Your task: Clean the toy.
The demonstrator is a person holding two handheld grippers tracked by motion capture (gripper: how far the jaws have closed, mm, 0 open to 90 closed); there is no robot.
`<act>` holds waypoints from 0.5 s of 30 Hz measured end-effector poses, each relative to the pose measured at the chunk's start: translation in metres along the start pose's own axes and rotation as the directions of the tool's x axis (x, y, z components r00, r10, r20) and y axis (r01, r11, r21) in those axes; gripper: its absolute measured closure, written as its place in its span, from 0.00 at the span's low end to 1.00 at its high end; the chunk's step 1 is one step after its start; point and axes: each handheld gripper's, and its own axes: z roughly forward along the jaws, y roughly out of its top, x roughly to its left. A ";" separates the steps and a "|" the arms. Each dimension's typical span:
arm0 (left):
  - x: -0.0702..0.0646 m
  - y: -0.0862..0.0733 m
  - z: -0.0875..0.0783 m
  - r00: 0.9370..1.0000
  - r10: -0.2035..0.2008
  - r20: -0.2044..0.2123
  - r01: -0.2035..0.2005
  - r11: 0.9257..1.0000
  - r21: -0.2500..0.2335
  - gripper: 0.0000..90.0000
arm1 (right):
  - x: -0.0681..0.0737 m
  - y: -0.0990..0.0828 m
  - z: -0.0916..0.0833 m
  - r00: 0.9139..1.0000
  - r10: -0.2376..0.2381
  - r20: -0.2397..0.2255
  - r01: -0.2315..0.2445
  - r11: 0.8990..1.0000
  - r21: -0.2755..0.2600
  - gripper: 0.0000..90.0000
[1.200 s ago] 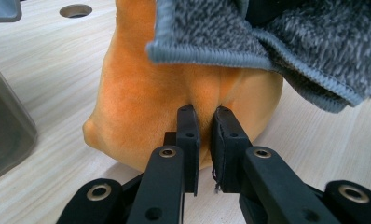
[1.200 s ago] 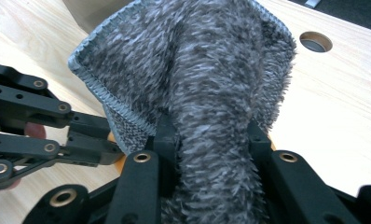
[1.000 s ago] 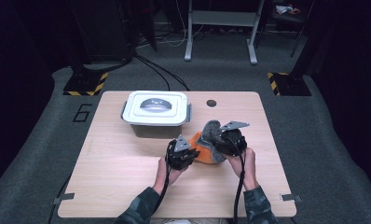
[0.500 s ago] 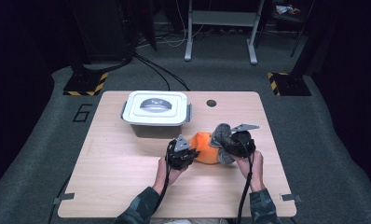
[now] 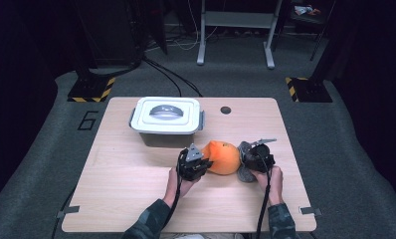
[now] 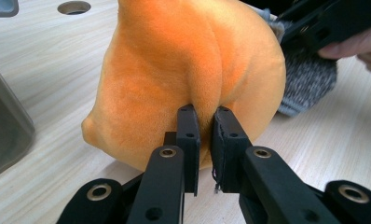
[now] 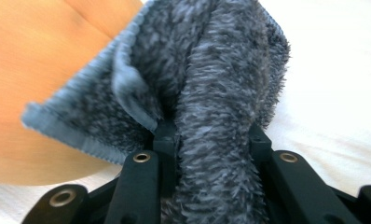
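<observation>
An orange plush toy [image 5: 222, 157] lies on the wooden table [image 5: 121, 189], just in front of the white box. My left gripper [image 5: 204, 160] is at its left side. In the left gripper view its jaws [image 6: 206, 121] are shut on a fold of the orange plush [image 6: 183, 60]. My right gripper [image 5: 247, 160] is at the toy's right side, shut on a grey fuzzy cloth [image 5: 245, 173]. That cloth [image 7: 221, 70] bulges up between the right jaws [image 7: 211, 135] and rests against the plush [image 7: 44, 56]. The cloth [image 6: 309, 79] hangs down to the tabletop.
A white lidded container [image 5: 166, 117] stands behind the toy, left of centre. A round hole [image 5: 226, 110] sits near the table's far edge. Yellow-black striped bases [image 5: 91, 90] and cables lie on the floor beyond the table.
My right gripper has come down and to the right with the grey cloth, from over the toy's top to its right side by the table. The left gripper has stayed put.
</observation>
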 end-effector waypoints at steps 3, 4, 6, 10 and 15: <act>0.000 0.000 0.000 1.000 0.002 -0.001 -0.002 1.000 -0.001 0.91 | -0.003 -0.002 0.003 1.000 0.012 -0.003 -0.012 1.000 0.015 0.73; 0.000 0.000 0.000 1.000 0.000 -0.002 0.000 1.000 -0.003 0.91 | -0.004 -0.001 0.001 1.000 0.012 0.000 -0.012 1.000 0.011 0.73; 0.000 0.000 0.000 1.000 0.001 -0.003 -0.001 1.000 -0.002 0.91 | -0.005 0.000 -0.007 1.000 0.004 0.010 -0.004 1.000 -0.017 0.73; 0.000 0.000 -0.001 1.000 0.003 -0.003 -0.003 1.000 -0.001 0.91 | -0.003 0.005 -0.028 1.000 -0.005 0.017 0.006 0.997 -0.077 0.73; 0.000 0.000 -0.001 1.000 0.000 -0.003 0.000 1.000 -0.005 0.91 | 0.012 0.015 -0.052 0.999 -0.048 0.012 0.049 0.989 -0.140 0.73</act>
